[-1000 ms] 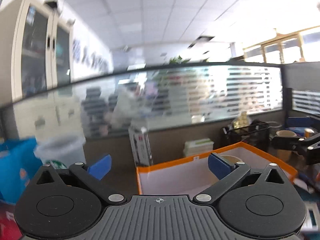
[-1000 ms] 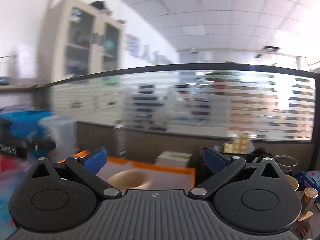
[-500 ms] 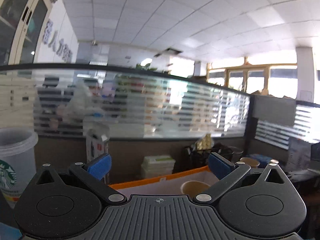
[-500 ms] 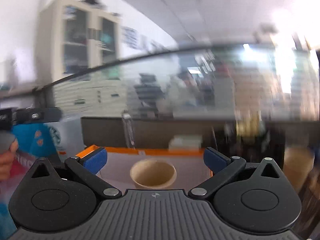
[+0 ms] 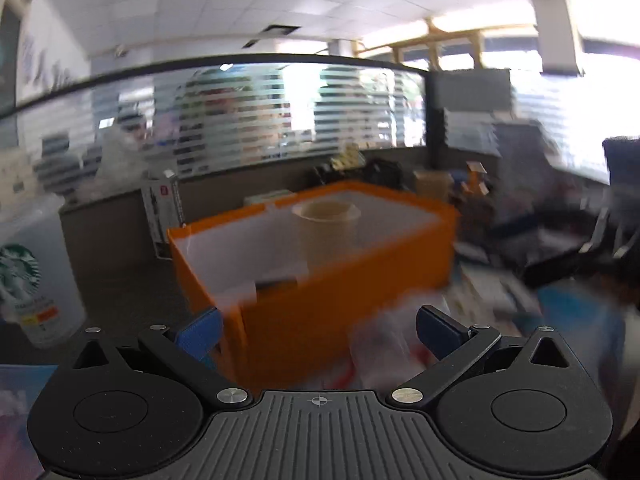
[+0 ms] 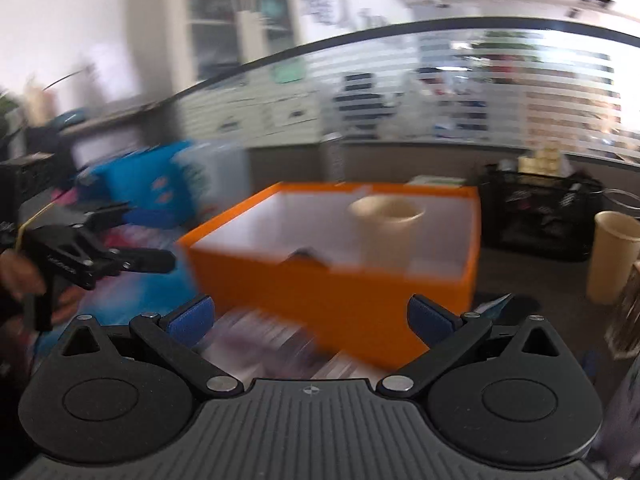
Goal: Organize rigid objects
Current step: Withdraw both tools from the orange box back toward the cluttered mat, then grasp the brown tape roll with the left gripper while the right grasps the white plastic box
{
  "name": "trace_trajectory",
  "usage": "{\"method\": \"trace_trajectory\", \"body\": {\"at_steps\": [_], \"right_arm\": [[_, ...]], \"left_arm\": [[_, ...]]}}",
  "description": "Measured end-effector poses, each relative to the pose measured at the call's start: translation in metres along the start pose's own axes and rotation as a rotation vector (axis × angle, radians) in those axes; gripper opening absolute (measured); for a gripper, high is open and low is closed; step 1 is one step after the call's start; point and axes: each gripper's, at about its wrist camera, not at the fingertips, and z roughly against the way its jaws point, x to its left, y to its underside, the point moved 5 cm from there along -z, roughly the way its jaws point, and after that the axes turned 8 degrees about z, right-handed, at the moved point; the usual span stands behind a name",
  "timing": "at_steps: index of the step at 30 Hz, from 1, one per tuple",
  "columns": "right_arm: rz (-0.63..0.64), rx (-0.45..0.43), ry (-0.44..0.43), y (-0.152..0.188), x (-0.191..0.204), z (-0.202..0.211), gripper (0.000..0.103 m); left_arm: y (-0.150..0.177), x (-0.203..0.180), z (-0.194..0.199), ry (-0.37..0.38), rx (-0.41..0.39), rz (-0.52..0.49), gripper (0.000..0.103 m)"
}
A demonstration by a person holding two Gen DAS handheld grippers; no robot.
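The orange box (image 5: 344, 280) sits on the counter (image 5: 120, 292) straight ahead of both my tongs, open at the top, with one beige paper cup (image 5: 326, 228) standing upright inside it toward the far side. Something small and dark lies on the box floor near the front wall, too blurred to name.

I judge I am between picks: one cup is already stowed and nothing is carried now. My left tongs (image 5: 318, 330) are spread wide with nothing between them, and my right tongs (image 6: 310, 318) are likewise apart and bare.

The likeliest next piece is the second beige cup (image 6: 612, 256), standing upright on the counter to the right of the box and well apart from it. Taking it calls for swinging the right tongs over, closing across the wall of the cup below its rim, then lifting it over the orange wall.

Just in front of the box lie blurred packets or papers. A black mesh organizer (image 6: 540, 220) stands behind the loose cup, and a clear logo cup (image 5: 28, 280) stands at far left. The box's near right corner sits between my right tongs and that cup.
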Motion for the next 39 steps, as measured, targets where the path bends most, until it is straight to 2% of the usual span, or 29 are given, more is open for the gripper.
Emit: {"method": "trace_trajectory", "body": {"at_steps": [3, 5, 8, 10, 14, 20, 25, 29, 30, 31, 33, 34, 35, 36, 39], "right_arm": [[0.084, 0.066, -0.036, 0.022, 0.043, 0.015, 0.103], [0.181, 0.113, 0.016, 0.033, 0.071, 0.019, 0.103], [0.372, 0.103, 0.076, 0.042, 0.097, 0.018, 0.103], [0.410, 0.120, 0.078, 0.048, 0.099, 0.008, 0.103], [0.327, 0.200, 0.045, 0.060, 0.077, -0.015, 0.103], [0.282, 0.265, 0.045, 0.064, 0.059, -0.032, 0.103], [0.273, 0.276, 0.030, 0.063, 0.064, -0.040, 0.103], [0.209, 0.304, 0.046, 0.067, 0.058, -0.047, 0.096], [0.190, 0.304, 0.049, 0.067, 0.057, -0.046, 0.089], [0.176, 0.304, 0.053, 0.067, 0.056, -0.046, 0.087], [0.150, 0.302, 0.072, 0.067, 0.056, -0.046, 0.087], [0.144, 0.299, 0.085, 0.068, 0.057, -0.045, 0.087], [0.135, 0.296, 0.100, 0.068, 0.059, -0.043, 0.087], [0.129, 0.293, 0.119, 0.069, 0.061, -0.041, 0.087], [0.096, 0.294, 0.175, 0.071, 0.067, -0.035, 0.086]], "left_arm": [[0.028, -0.026, 0.011, -0.051, 0.028, -0.174, 0.103], [0.044, -0.039, 0.008, -0.062, 0.074, -0.247, 0.103], [0.059, -0.043, -0.005, -0.049, 0.120, -0.228, 0.103], [0.064, -0.040, -0.015, -0.044, 0.159, -0.173, 0.103], [0.064, -0.037, -0.027, -0.058, 0.176, -0.112, 0.103], [0.059, -0.041, -0.042, -0.075, 0.191, -0.117, 0.103], [0.057, -0.045, -0.050, -0.067, 0.184, -0.128, 0.103], [0.055, -0.041, -0.054, -0.051, 0.194, -0.104, 0.103], [0.055, -0.041, -0.054, -0.047, 0.199, -0.090, 0.101], [0.056, -0.041, -0.053, -0.037, 0.202, -0.075, 0.097], [0.057, -0.044, -0.048, 0.010, 0.207, -0.035, 0.071], [0.058, -0.047, -0.046, 0.006, 0.203, -0.029, 0.067], [0.059, -0.051, -0.043, 0.003, 0.199, -0.032, 0.056], [0.059, -0.054, -0.040, -0.001, 0.197, -0.034, 0.053], [0.063, -0.062, -0.032, -0.045, 0.185, 0.009, 0.053]]}}
